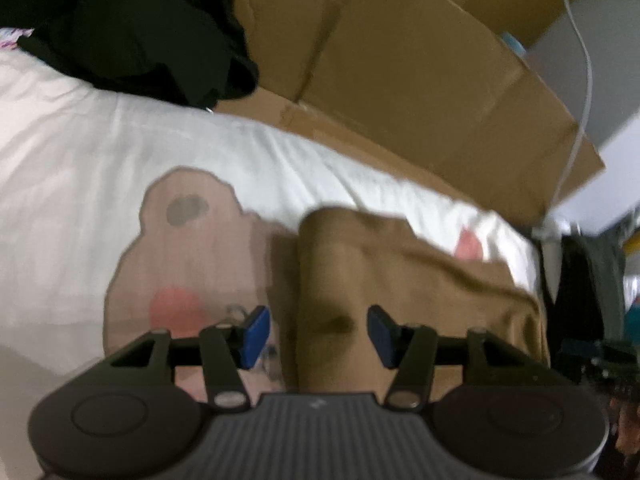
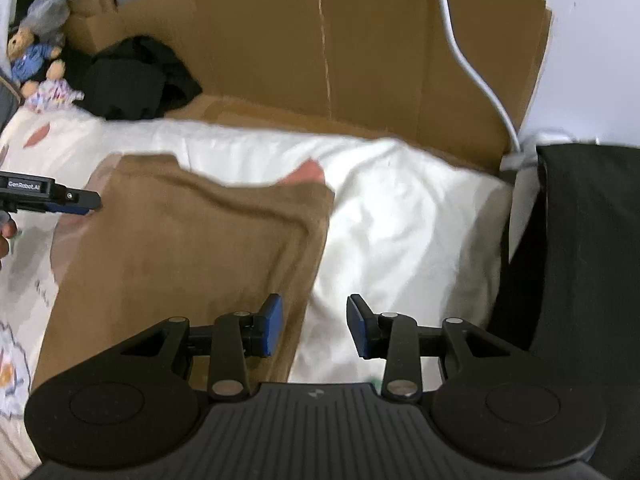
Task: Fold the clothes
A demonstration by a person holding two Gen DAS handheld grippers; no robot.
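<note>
Between our left gripper's (image 1: 318, 336) blue pads (image 1: 256, 336) we see a clear gap, jaws parted, nothing pinched, hovering over the brown garment's (image 2: 180, 248) left fold. Our right gripper (image 2: 314, 330) stands open too, empty, above that garment's right edge where it meets the white bedsheet (image 2: 400, 220). We see the garment lying folded flat on the sheet. Farther back, a black clothes pile (image 2: 136, 84) sits against cardboard panels (image 2: 320, 60), with a teddy bear (image 2: 30, 56) beyond it.

You get soft, even indoor light; both fisheye views smear with motion blur and bend at dark corners
</note>
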